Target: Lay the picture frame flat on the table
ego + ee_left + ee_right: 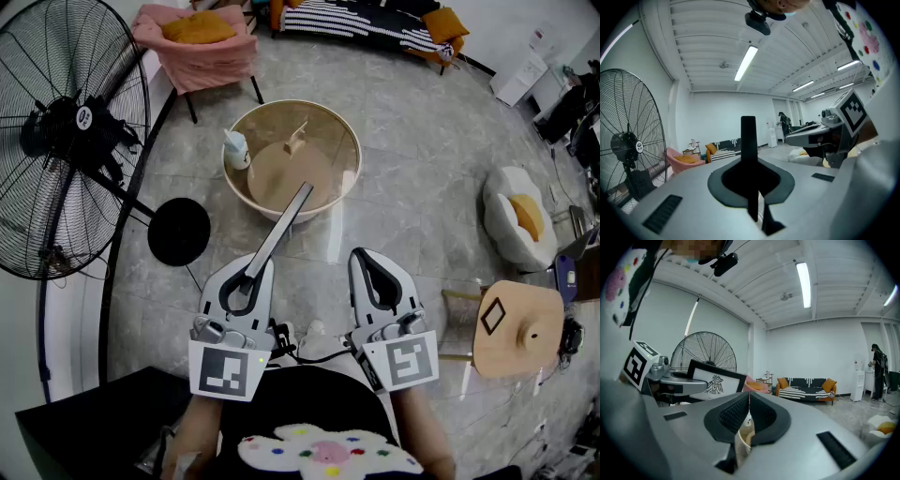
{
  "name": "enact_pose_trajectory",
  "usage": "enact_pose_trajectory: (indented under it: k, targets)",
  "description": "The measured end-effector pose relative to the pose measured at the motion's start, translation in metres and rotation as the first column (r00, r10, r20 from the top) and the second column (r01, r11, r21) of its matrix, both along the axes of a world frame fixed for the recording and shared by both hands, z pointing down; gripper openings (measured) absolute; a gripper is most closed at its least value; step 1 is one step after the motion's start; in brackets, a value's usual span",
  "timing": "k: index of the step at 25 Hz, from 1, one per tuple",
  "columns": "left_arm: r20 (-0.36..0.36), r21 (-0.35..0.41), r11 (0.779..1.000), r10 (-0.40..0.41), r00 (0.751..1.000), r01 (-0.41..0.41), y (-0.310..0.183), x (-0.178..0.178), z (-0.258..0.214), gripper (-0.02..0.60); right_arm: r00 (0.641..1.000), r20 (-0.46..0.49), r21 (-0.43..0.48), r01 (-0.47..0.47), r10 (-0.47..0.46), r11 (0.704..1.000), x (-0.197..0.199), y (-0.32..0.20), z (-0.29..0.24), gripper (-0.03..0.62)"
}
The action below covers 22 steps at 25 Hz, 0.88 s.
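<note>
The picture frame (pixel 281 230) is held up above the floor, edge-on in the head view, slanting up toward the round table (pixel 246 192). My left gripper (pixel 251 274) is shut on its lower edge. In the left gripper view the frame (pixel 748 140) is a black upright bar clamped between the jaws. From the right gripper view I see its face, a bird drawing in a black border (pixel 715 380). My right gripper (pixel 372 258) is beside the left one, shut and empty; its pads (pixel 740 413) meet.
The round table has a raised rim and carries a white bottle (pixel 235 150) and a small wooden piece (pixel 296 141). A large standing fan (pixel 66 141) with a black base (pixel 178 232) is at the left. A wooden stool (pixel 520 328) stands at the right, a pink chair (pixel 197 42) beyond.
</note>
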State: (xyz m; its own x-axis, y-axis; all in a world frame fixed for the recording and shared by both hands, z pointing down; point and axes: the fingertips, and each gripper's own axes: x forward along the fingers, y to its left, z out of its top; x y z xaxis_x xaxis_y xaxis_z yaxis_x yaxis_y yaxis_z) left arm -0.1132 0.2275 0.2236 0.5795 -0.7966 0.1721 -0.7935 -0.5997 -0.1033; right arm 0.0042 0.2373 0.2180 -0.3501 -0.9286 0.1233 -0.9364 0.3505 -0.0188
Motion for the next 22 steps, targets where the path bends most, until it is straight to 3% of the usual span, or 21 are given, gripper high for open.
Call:
enact_pose_trajectory:
  k: [16, 22]
  targets:
    - [0.002, 0.008, 1.000, -0.004, 1.000, 0.004, -0.0004, -0.0043, 0.0005, 0.025, 1.000, -0.011, -0.006, -0.006, 0.006, 1.000, -0.0062, -0.0001, 0.0015, 0.035]
    - [-0.001, 0.017, 1.000, 0.018, 1.000, -0.018, -0.0010, -0.0077, 0.0005, 0.025, 0.998, 0.042, -0.011, -0.042, 0.042, 0.999, -0.0055, -0.0004, 0.0003, 0.035]
